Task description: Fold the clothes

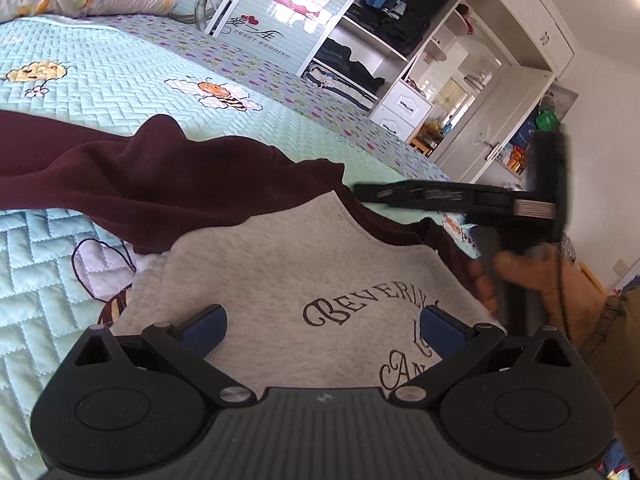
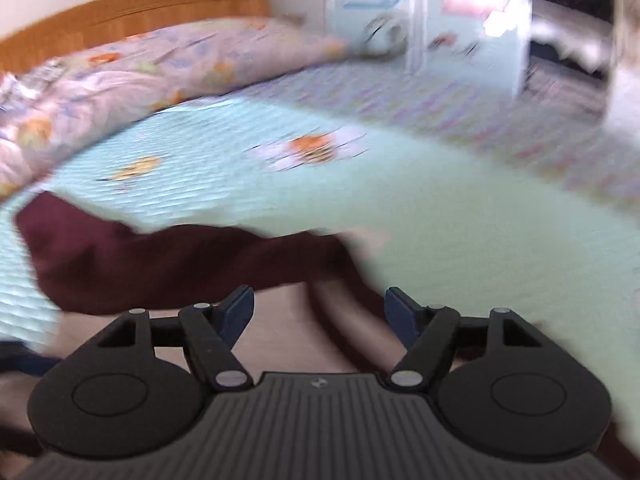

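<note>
A sweatshirt with a grey printed front (image 1: 288, 264) and maroon sleeves (image 1: 140, 176) lies on the bed. My left gripper (image 1: 322, 330) is open just above the grey front, near the "Beverly" lettering, holding nothing. My right gripper (image 2: 319, 312) is open and empty over the garment's maroon edge (image 2: 160, 260); its view is motion-blurred. In the left wrist view the right gripper (image 1: 404, 194) appears side-on in a hand, above the garment's right shoulder.
The bed has a light green quilted cover with bee prints (image 1: 120, 72). A floral pillow or duvet (image 2: 140, 72) lies by the wooden headboard (image 2: 140, 8). An open wardrobe with dark clothes (image 1: 380, 32) and a white cabinet (image 1: 480, 92) stand beyond the bed.
</note>
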`<act>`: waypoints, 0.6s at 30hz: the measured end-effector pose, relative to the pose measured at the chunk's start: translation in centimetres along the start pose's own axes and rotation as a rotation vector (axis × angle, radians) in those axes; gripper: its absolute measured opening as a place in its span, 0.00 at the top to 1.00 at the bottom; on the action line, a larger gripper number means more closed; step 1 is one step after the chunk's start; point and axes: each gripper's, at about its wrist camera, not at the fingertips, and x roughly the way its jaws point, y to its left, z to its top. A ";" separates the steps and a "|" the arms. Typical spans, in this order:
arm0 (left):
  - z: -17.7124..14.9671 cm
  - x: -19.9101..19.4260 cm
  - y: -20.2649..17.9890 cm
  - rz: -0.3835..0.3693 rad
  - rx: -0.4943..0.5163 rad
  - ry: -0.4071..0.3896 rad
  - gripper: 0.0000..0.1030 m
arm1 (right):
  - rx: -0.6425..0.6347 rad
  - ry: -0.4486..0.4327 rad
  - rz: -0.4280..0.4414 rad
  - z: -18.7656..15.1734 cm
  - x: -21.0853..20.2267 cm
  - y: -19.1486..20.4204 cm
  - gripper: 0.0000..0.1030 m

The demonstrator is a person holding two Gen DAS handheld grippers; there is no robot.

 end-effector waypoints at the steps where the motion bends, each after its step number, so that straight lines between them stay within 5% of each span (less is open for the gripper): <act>1: 0.0 0.0 0.2 -0.003 -0.007 0.000 0.01 | -0.009 0.050 0.007 0.2 1.6 0.4 0.36; 4: 0.0 0.2 0.4 -0.003 -0.010 0.003 0.01 | -0.061 0.053 -0.125 0.5 5.4 0.3 0.32; 6: 0.0 0.3 0.5 -0.003 -0.013 0.005 0.01 | -0.037 0.028 -0.200 0.8 6.5 -0.2 0.15; 8: 0.0 0.2 0.6 -0.007 -0.022 0.002 0.01 | 0.029 0.011 -0.240 1.1 6.8 -1.1 0.15; 14: 0.3 0.1 1.3 -0.029 -0.068 -0.007 0.01 | 0.169 -0.061 -0.193 1.0 3.0 -1.6 0.22; 18: 0.4 0.2 1.5 -0.039 -0.090 -0.011 0.01 | 0.340 -0.151 -0.008 -0.1 -1.0 -2.3 0.21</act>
